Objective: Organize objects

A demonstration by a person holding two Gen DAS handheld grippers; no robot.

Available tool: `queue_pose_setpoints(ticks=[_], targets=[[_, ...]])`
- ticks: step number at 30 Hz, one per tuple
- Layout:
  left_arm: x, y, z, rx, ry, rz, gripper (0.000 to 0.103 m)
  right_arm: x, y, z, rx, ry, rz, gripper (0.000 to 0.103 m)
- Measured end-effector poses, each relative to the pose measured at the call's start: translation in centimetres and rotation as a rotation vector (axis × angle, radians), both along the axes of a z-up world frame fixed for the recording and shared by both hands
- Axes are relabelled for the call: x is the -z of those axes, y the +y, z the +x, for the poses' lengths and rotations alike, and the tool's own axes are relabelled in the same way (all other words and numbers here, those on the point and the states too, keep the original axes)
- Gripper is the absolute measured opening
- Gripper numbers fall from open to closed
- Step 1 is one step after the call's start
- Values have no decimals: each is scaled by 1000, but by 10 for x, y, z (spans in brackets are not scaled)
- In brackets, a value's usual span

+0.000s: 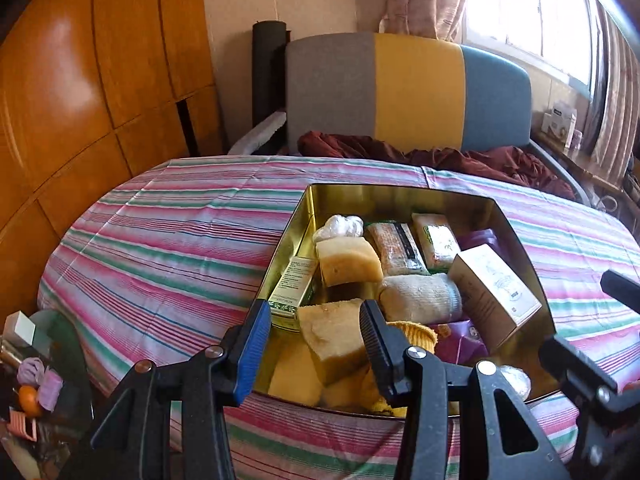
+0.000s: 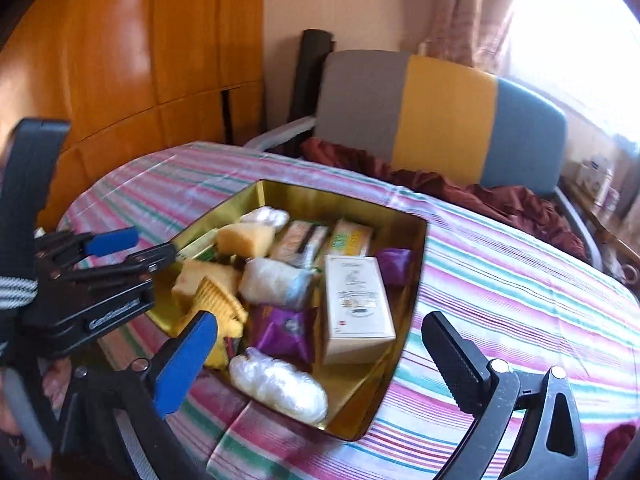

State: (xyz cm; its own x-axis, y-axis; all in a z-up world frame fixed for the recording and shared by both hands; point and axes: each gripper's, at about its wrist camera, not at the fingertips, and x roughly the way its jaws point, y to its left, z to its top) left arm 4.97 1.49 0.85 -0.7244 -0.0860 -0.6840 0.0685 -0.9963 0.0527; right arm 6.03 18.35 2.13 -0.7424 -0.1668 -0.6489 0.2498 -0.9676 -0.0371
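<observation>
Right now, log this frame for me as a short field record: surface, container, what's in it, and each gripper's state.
surface: table under a striped cloth
container: open gold tin, no lid on it
contents: beige carton, purple packets, yellow sponge blocks, grey sock, clear plastic bundle, wrapped bars
left gripper: open, nothing held, above the tin's near edge
right gripper: wide open, empty, above the tin
background: grey, yellow and blue chair

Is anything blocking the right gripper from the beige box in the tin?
Nothing visible. The right gripper is open above the gold tin's near edge, and the beige box lies uncovered ahead.
</observation>
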Motion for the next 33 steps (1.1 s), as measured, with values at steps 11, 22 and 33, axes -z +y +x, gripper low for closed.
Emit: queue_pose_setpoints(ticks=[11,22,33], targets=[[1,-5,2,-59,-36,-57,47,2,11,-14,196,-95,-46,103],[5,-9,0,-56,-95,-30,47,4,-1,-22,302,-123,19,103],[-5,-12,2,-31,-107,45,46,10,-6,-30,341,-176,12,103]])
